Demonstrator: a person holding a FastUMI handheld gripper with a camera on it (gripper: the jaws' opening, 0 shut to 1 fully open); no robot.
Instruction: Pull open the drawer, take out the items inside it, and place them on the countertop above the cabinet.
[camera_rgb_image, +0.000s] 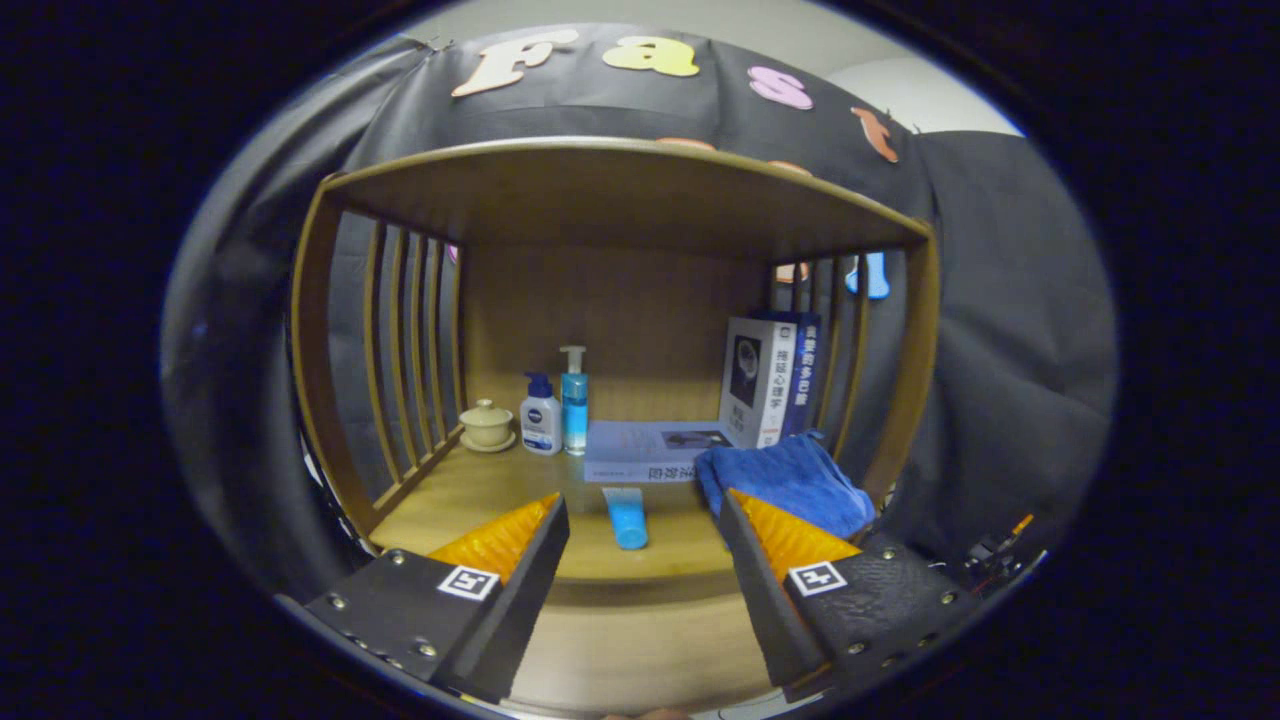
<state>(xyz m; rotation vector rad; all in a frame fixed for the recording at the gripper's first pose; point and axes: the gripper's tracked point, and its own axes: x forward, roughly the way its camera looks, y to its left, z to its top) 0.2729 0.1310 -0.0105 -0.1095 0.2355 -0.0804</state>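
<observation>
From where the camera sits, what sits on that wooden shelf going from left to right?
Lidded cup → white pump bottle → blue pump bottle → flat book → standing books. Nearer, a blue tube lies ahead of the open tongs, with a blue cloth to its right.

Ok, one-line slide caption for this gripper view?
Open gripper facing the countertop, blue tube lying just ahead between its fingers, blue cloth beside.

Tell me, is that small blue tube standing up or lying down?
Lying down. The blue tube rests flat on the countertop, just beyond the open gripper.
</observation>
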